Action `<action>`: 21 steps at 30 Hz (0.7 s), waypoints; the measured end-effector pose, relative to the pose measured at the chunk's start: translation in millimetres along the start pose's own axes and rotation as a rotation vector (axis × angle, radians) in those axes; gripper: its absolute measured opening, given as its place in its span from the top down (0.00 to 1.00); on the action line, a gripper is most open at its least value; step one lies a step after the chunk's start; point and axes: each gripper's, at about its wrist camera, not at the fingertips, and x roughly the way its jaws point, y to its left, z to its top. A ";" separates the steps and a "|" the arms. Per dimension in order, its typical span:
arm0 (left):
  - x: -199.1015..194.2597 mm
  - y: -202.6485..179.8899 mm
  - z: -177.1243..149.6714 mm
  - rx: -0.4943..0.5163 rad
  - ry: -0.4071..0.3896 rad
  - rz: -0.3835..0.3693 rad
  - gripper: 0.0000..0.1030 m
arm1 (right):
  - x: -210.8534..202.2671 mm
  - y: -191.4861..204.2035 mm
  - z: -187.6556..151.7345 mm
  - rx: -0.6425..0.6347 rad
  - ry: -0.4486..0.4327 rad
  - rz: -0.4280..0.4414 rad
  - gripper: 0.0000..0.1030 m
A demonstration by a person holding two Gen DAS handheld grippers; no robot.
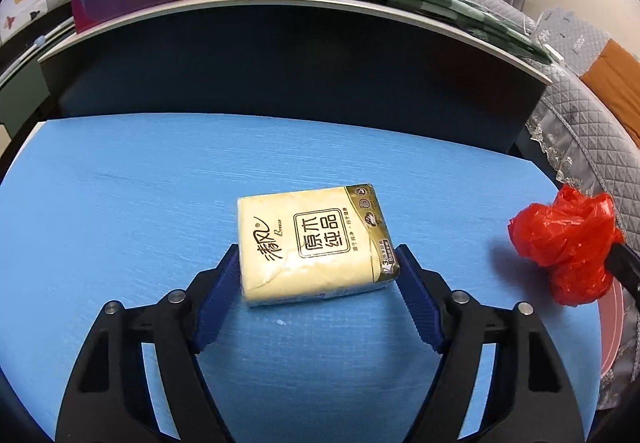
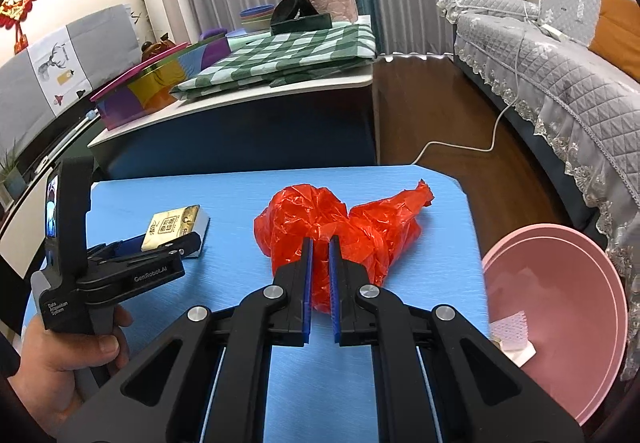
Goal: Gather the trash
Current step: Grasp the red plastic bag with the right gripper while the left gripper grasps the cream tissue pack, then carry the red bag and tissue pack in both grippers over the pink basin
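A cream and gold tissue pack (image 1: 312, 243) lies flat on the blue table (image 1: 120, 203). My left gripper (image 1: 318, 251) straddles its near half, with a blue pad against each long side. The right wrist view shows the same pack (image 2: 176, 225) inside the left gripper (image 2: 168, 241), which a hand (image 2: 60, 355) holds. A crumpled red plastic bag (image 2: 344, 227) sits mid-table, and my right gripper (image 2: 320, 243) is shut on a fold of it. The left wrist view shows that bag (image 1: 568, 247) at the table's right edge.
A pink basin (image 2: 560, 303) with a white scrap (image 2: 512, 331) in it stands low beside the table's right edge. Behind the table is a white desk (image 2: 240, 99) with a colourful box and a green checked cloth (image 2: 280, 55). A grey-covered sofa (image 2: 560, 83) and a floor cable (image 2: 460, 147) are on the right.
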 end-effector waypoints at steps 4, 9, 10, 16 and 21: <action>-11.6 -4.4 -4.6 0.030 -0.018 -0.009 0.30 | -11.0 -3.6 1.1 0.003 -0.014 -0.002 0.93; -41.2 -4.7 -8.3 0.048 -0.082 -0.042 0.30 | -27.4 -0.2 1.4 -0.006 -0.033 0.004 0.93; -47.4 -5.1 -9.1 0.051 -0.096 -0.044 0.30 | -30.7 0.3 0.9 -0.007 -0.036 0.005 0.93; -76.8 -6.9 -17.3 0.069 -0.160 -0.055 0.30 | -50.8 3.5 -3.5 -0.013 -0.054 0.009 0.93; -97.5 -7.2 -25.6 0.075 -0.211 -0.076 0.30 | -68.1 5.5 -4.7 -0.013 -0.077 0.013 0.93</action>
